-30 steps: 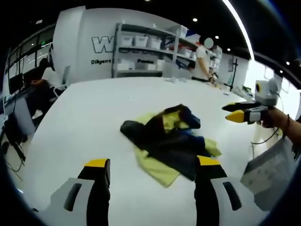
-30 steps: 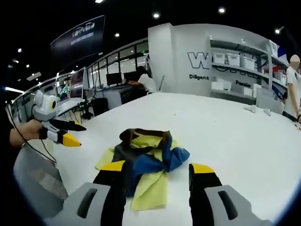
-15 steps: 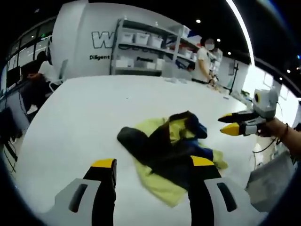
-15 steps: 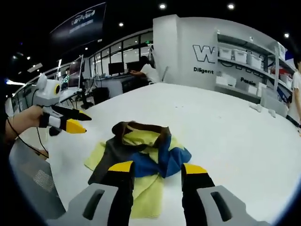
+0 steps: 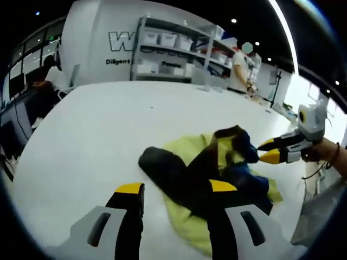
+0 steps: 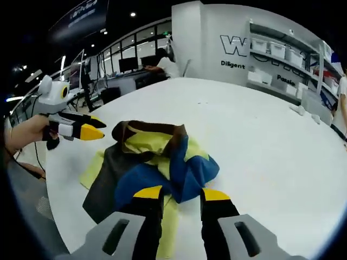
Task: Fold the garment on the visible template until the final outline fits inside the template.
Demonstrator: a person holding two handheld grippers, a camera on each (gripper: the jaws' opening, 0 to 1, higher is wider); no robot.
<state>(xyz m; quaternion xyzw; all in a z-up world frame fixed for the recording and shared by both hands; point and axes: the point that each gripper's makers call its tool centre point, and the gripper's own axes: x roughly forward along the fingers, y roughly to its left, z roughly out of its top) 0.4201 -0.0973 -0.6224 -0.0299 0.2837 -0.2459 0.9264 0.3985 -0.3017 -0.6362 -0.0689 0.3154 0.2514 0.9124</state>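
**Your tools and what you wear**

Your left tool (image 5: 172, 190) has two black jaws capped with yellow tips, each rising from a pale grey moulded housing with a dark oval slot in it. Your right tool (image 6: 176, 194) is built the same: black jaws, yellow caps, grey housings with dark slots. Seen from the other side, your right tool (image 5: 269, 150) shows tapered black-and-yellow jaws on a pale grey body, and a dark band circles your wrist (image 5: 336, 151) behind it, with a thin dark cable hanging below. Your left tool (image 6: 97, 129) looks alike from across, and a thin dark cable trails from under your hand (image 6: 30, 132).
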